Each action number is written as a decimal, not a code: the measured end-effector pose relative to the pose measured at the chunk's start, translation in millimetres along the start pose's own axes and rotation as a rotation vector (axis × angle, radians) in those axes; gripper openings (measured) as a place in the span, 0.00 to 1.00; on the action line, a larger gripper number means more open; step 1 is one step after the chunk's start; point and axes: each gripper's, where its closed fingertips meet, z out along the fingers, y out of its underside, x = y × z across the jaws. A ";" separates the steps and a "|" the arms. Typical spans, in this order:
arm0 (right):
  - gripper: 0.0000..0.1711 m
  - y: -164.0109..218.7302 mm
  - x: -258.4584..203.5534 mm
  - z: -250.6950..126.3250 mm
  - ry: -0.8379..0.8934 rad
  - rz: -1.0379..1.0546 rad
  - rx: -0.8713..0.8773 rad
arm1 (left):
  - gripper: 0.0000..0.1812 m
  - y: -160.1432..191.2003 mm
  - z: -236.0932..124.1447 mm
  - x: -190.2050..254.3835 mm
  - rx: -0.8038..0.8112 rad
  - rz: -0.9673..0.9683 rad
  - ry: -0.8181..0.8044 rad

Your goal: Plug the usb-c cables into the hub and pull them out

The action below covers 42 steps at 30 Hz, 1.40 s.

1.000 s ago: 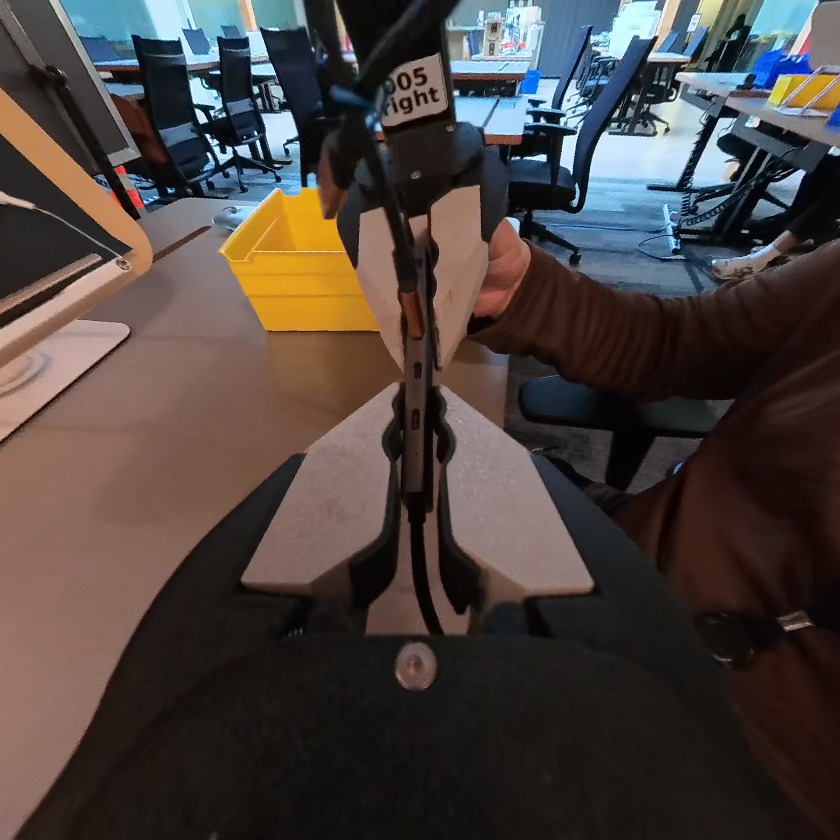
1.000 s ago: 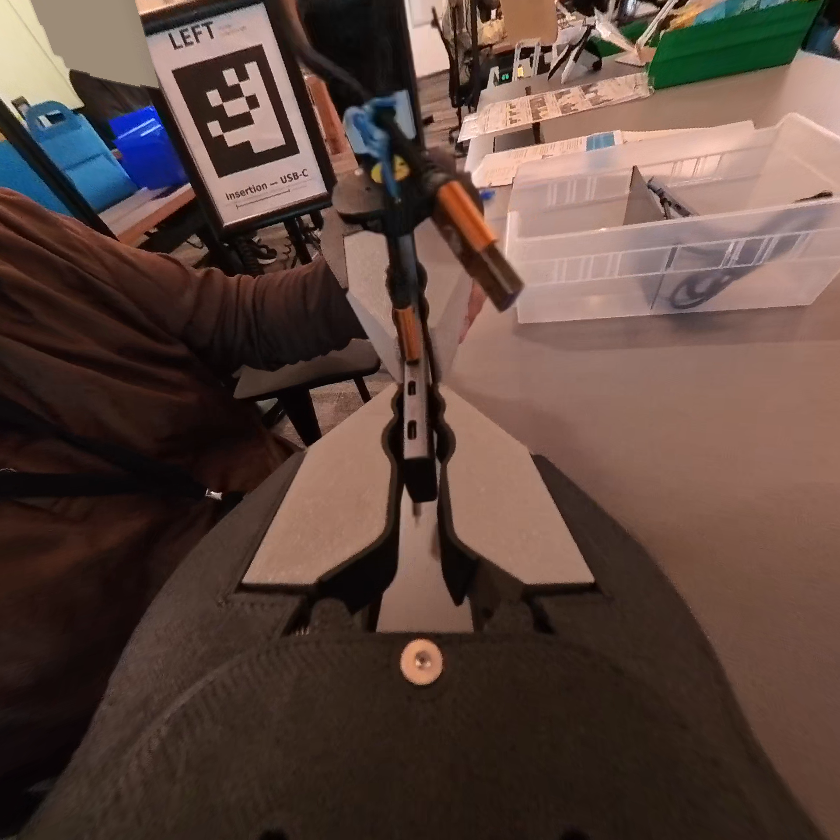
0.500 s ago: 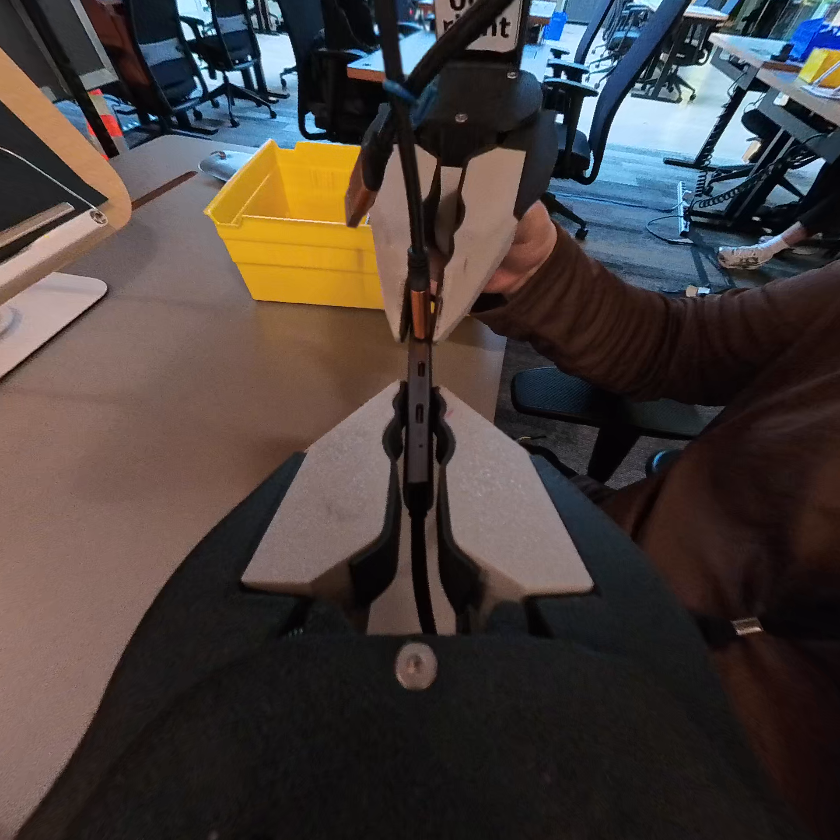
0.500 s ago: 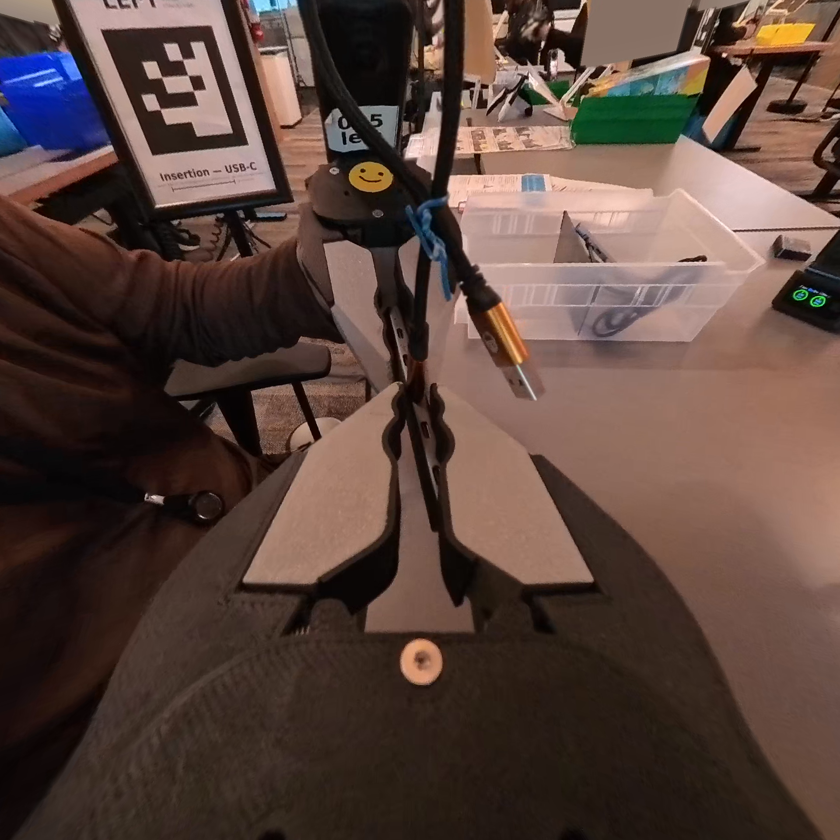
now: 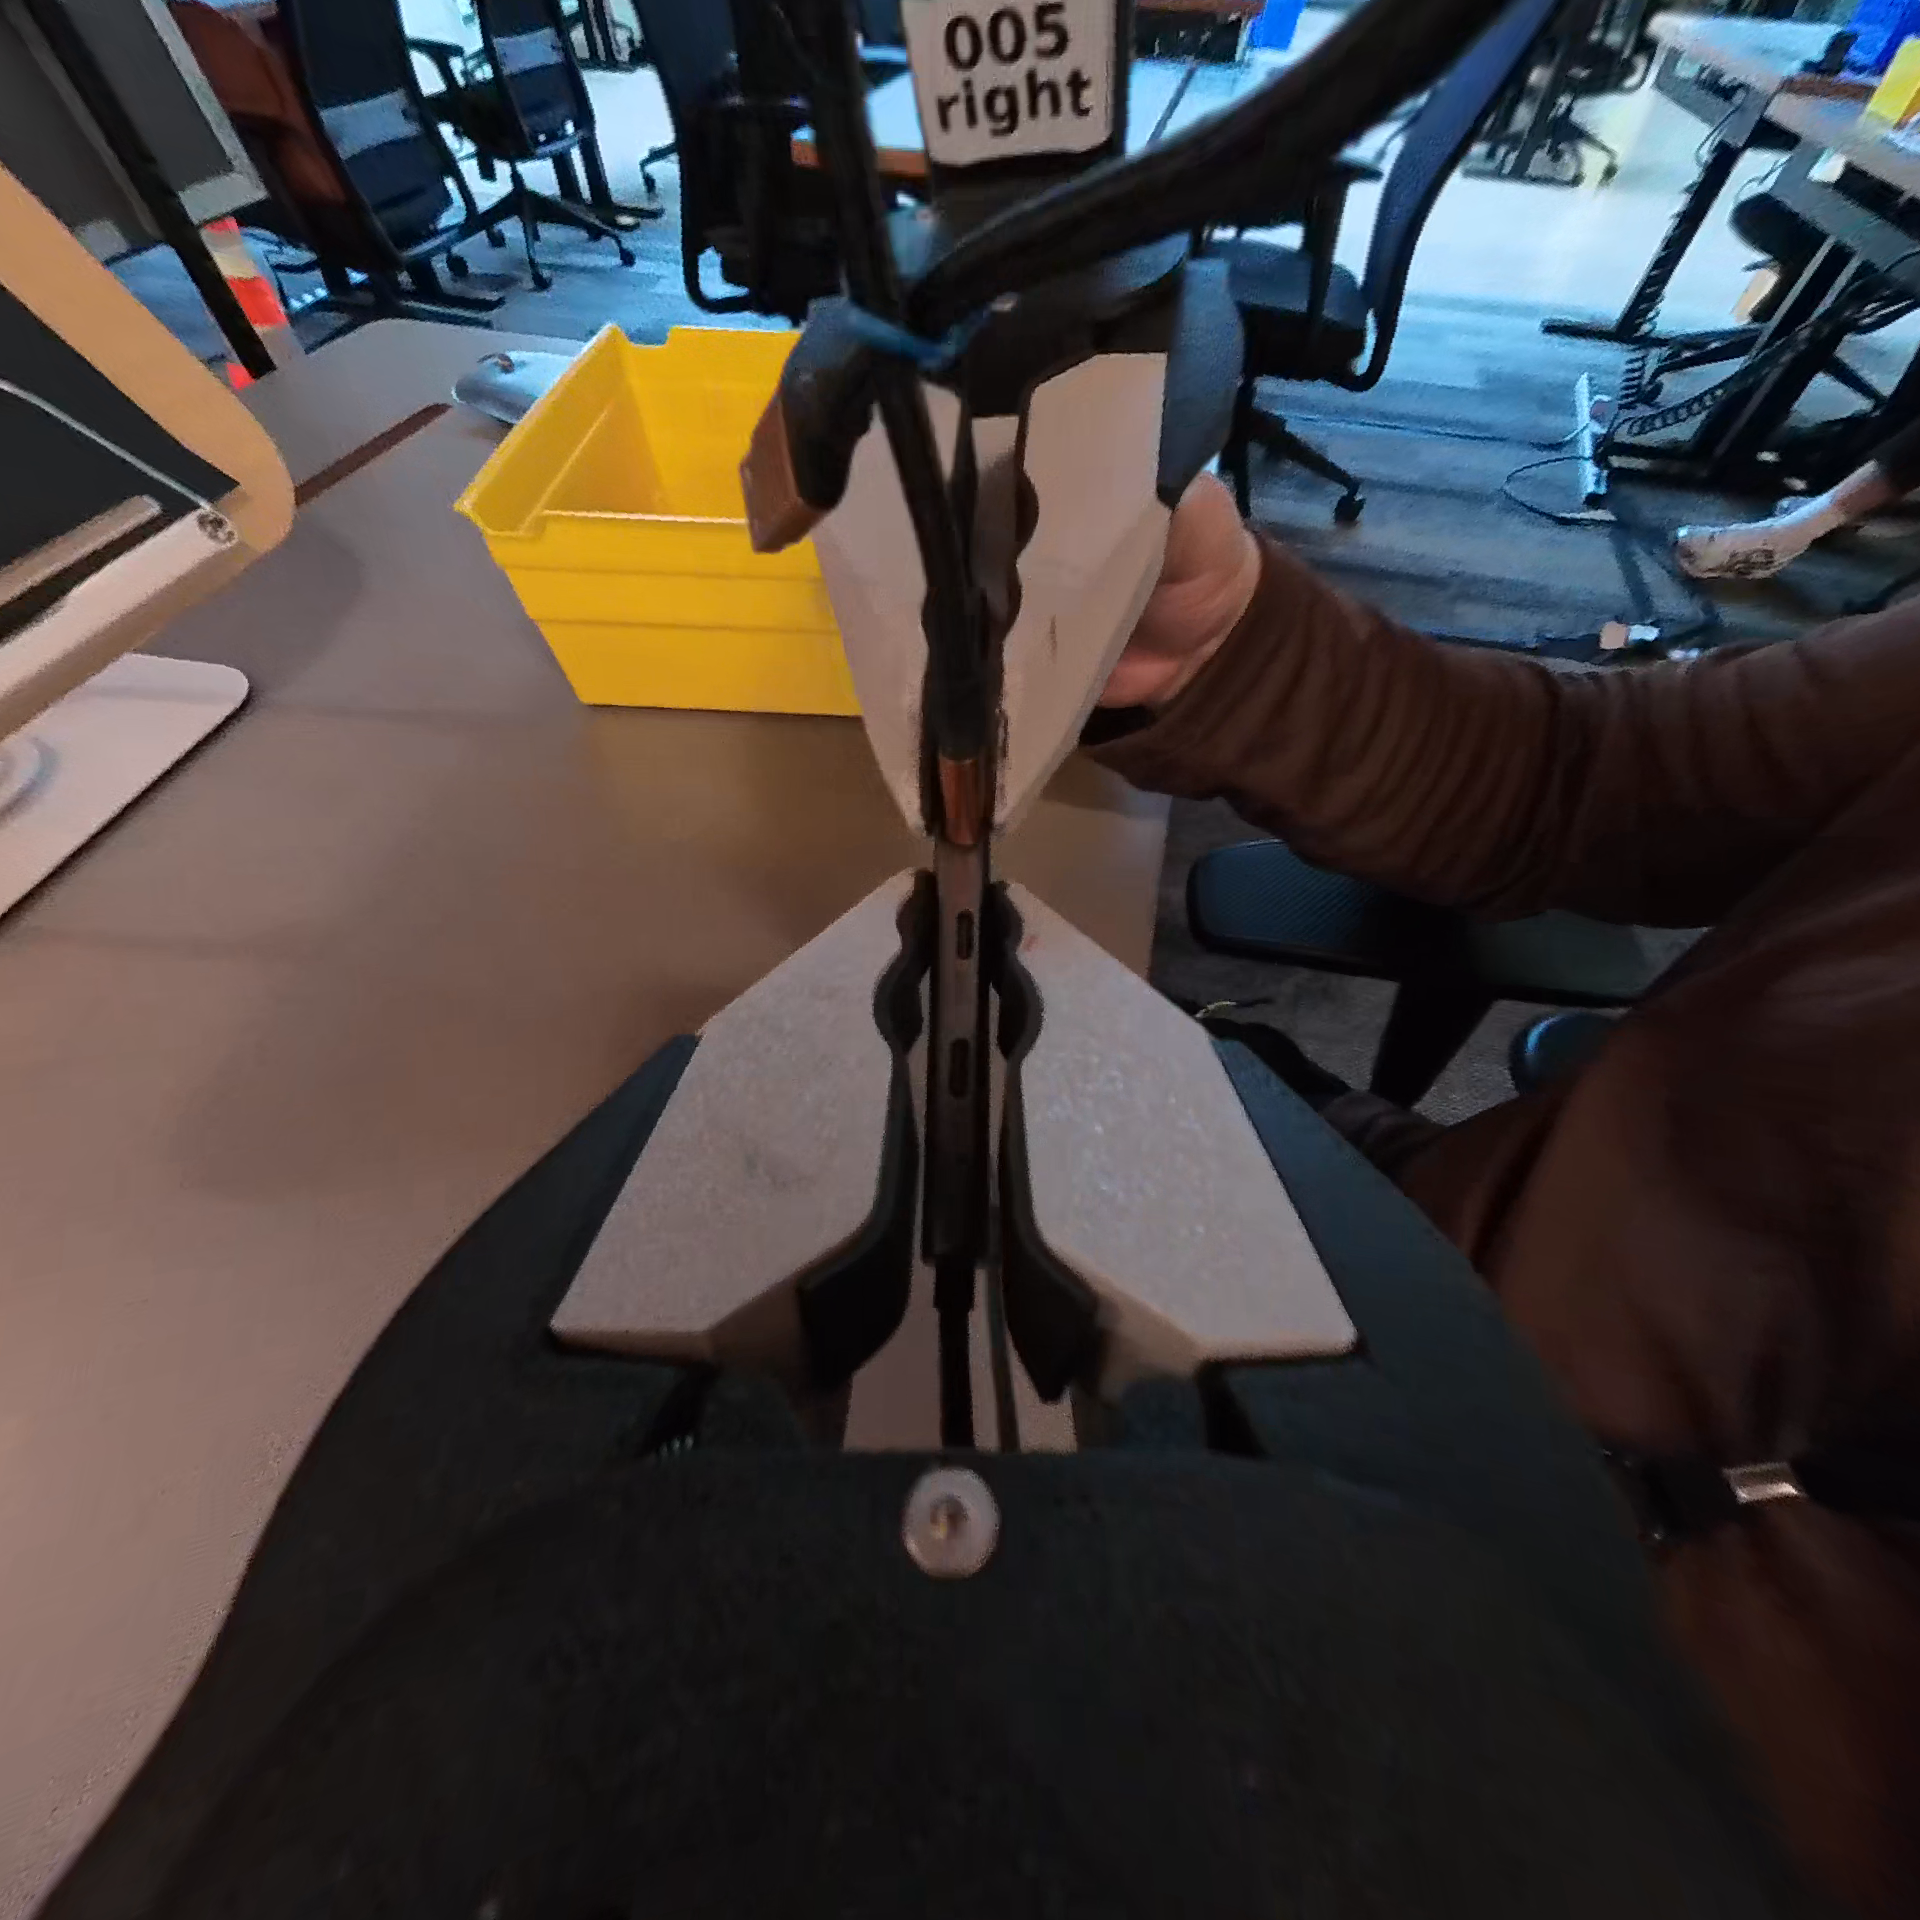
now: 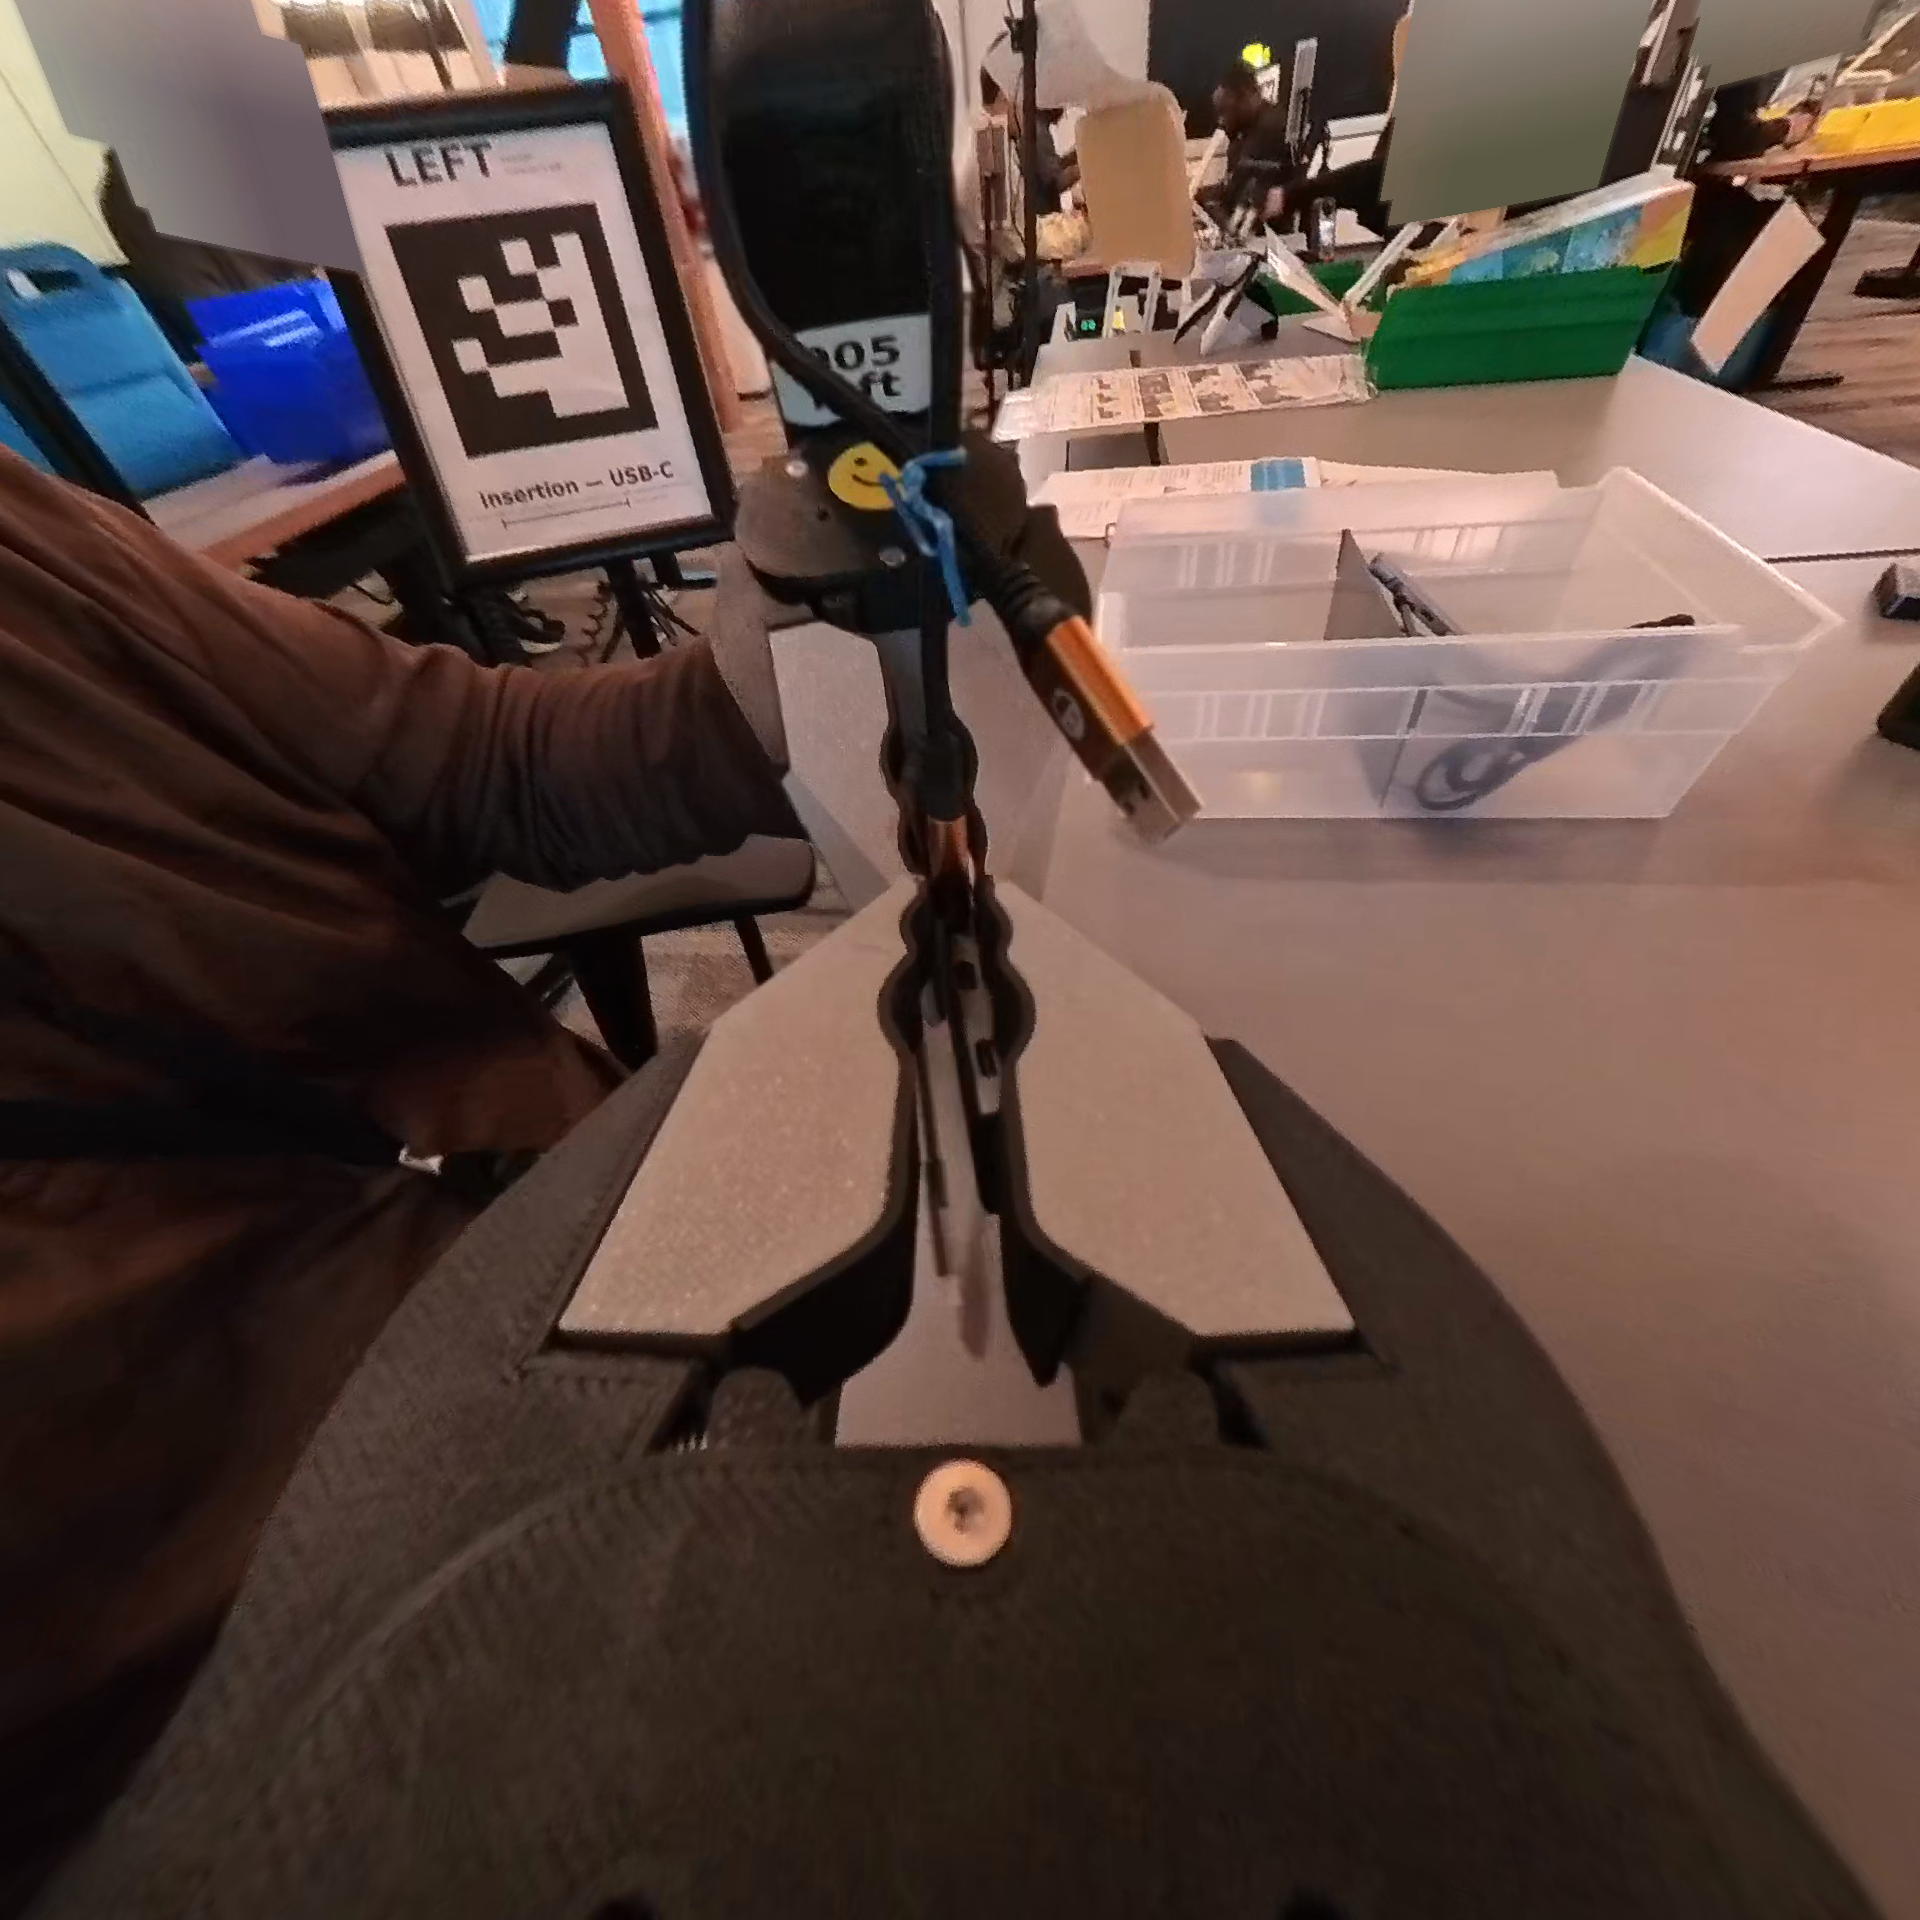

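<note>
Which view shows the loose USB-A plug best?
The right wrist view: the plug hangs side-on, orange shell and metal end clear against the bin. The left wrist view shows it dark and foreshortened beside the right gripper.

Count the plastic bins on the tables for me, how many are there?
2 close by. A yellow bin sits on the brown table, behind the hub. A clear bin sits on the grey table. Blurry far-off ones may be more.

Black tool (image 5: 958, 904) bodies with grey wedge fingers (image 5: 769, 1132), silver screw (image 5: 951, 1524), brown ribbed sleeves (image 5: 1455, 769)
</note>
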 end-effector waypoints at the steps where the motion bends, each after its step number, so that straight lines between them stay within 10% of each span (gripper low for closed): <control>1: 0.03 2.0 1.7 0.2 0.016 -0.014 -0.014 | 0.04 2.3 1.0 -2.2 -0.012 -0.003 -0.015; 22: 0.02 -45.8 15.2 -12.6 0.073 0.057 0.326 | 0.04 12.9 25.0 11.9 0.103 -0.202 0.055; 29: 0.02 -66.1 3.1 -102.8 0.443 -0.157 0.128 | 0.04 -2.5 -0.1 -14.2 0.090 0.008 -0.128; 37: 0.02 39.0 -6.9 -294.9 1.001 0.051 -0.391 | 0.04 -36.1 -18.7 -19.7 0.123 0.131 -0.190; 42: 0.08 138.3 -6.4 -320.4 0.935 0.359 -0.675 | 0.04 -54.3 -19.5 -21.8 0.106 0.171 -0.181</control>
